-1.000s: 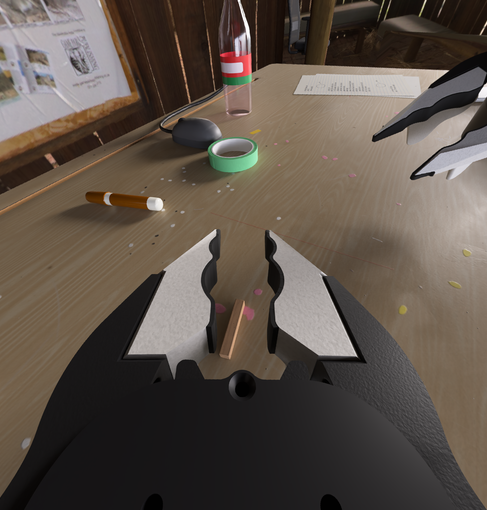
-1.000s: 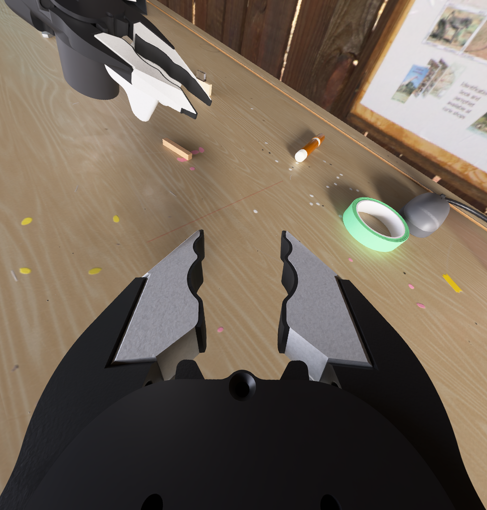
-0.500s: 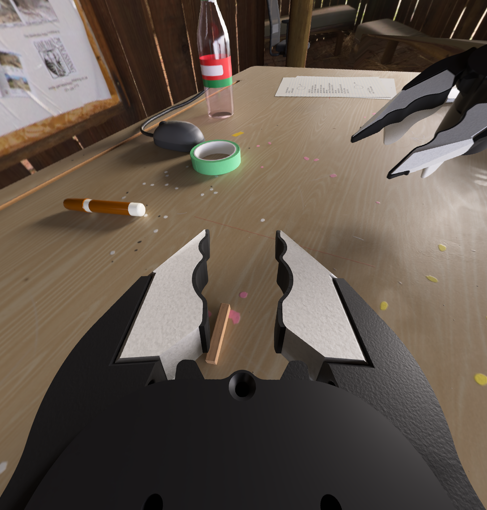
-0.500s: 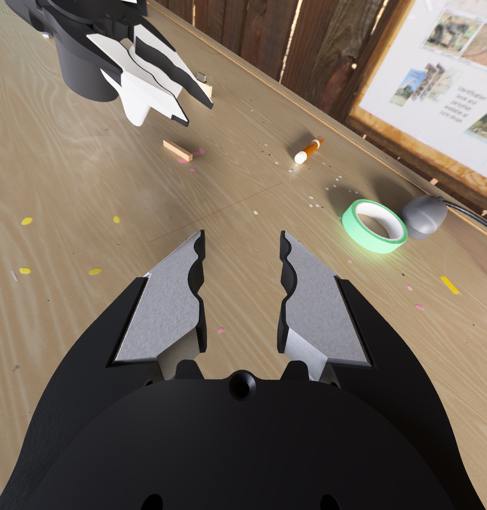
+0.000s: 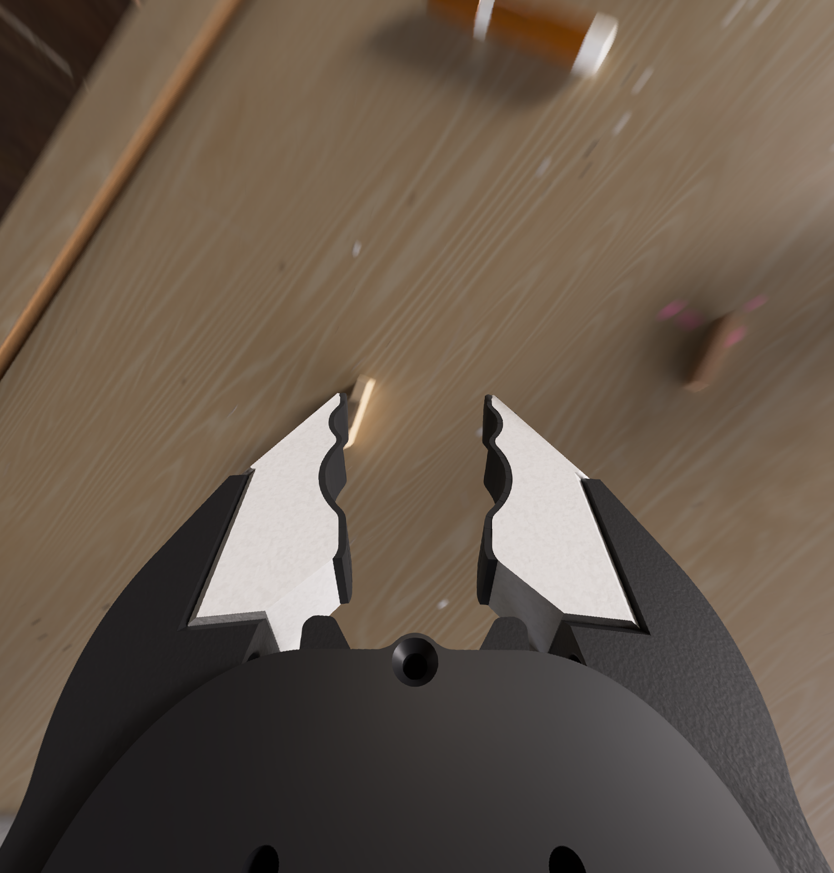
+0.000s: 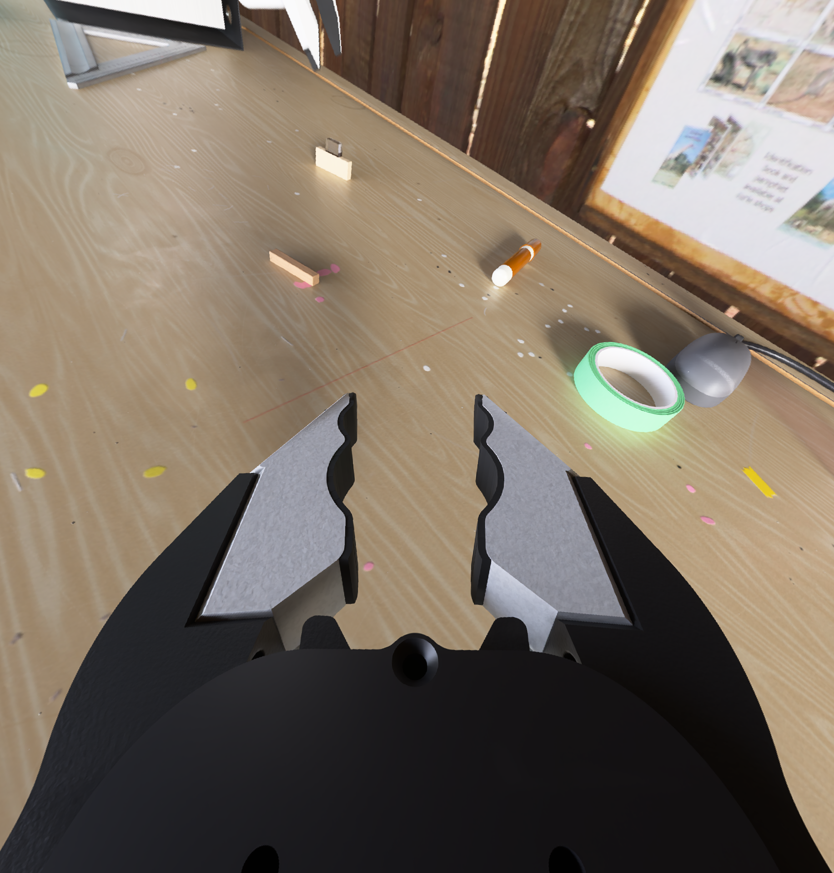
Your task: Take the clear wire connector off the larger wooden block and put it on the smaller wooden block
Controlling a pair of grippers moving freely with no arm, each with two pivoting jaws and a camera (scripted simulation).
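Note:
In the right wrist view the clear wire connector (image 6: 333,145) sits on top of the pale larger wooden block (image 6: 333,164), far up the table. The thin smaller wooden block (image 6: 293,267) lies nearer, to its left. My right gripper (image 6: 415,401) is open and empty, well short of both. My left gripper (image 5: 412,401) is open and empty and points down at the table. The pale block (image 5: 362,411) shows blurred just beyond its left fingertip; I cannot make out the connector there. The smaller block (image 5: 710,352) is a blur to the right. The left gripper's fingertips (image 6: 304,28) show at the right view's top edge.
An orange marker (image 6: 516,262), a green tape roll (image 6: 627,387) and a grey mouse (image 6: 710,368) with a cable lie right of the blocks. A monitor stand (image 6: 98,61) is at the far left. The table's far edge (image 6: 500,156) runs along a wooden wall with a noticeboard (image 6: 760,118).
My left gripper has swung left and tipped down, leaving the smaller block and nearing the pale block; its view is motion-blurred. In the right view it rose, uncovering block and connector. Right gripper barely moved.

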